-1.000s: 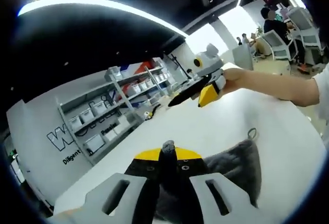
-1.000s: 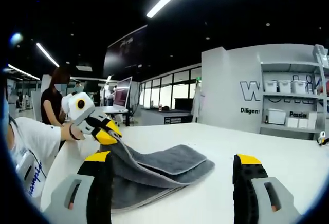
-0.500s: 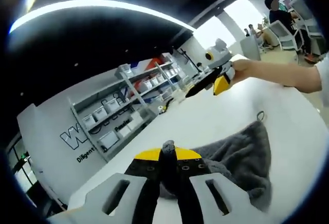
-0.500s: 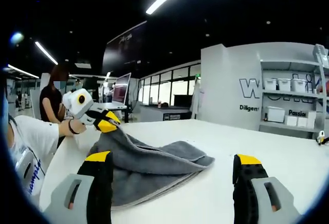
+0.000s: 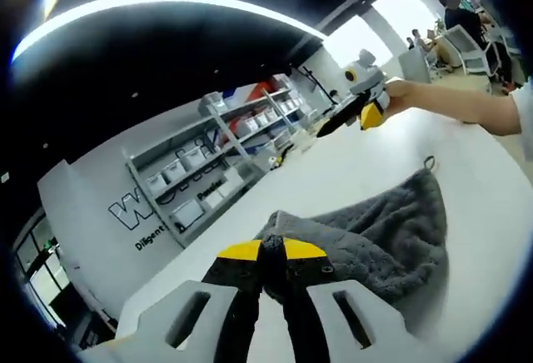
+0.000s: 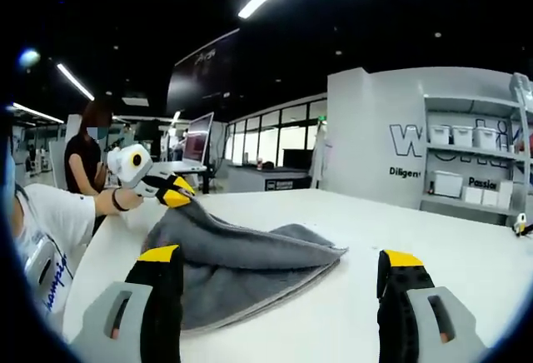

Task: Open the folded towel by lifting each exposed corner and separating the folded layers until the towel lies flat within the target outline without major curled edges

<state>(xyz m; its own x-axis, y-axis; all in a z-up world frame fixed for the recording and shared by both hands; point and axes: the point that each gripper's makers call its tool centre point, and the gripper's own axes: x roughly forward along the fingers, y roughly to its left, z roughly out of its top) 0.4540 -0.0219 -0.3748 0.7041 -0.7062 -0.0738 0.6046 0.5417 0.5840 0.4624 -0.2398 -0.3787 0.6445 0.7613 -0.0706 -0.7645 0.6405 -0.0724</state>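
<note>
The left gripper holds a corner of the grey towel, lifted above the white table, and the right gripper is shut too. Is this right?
Not entirely. In the right gripper view, the right gripper is open, with its jaws wide apart and empty. The left gripper does hold a lifted corner of the grey towel above the white table.

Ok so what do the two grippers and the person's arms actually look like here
Each gripper has light grey jaws with slotted holes, black fingers and yellow tips, as on the right gripper. The left gripper shows a white rounded body with a round, yellow-ringed part. The person wears a white short-sleeved shirt with dark lettering and a dark wristband.
</note>
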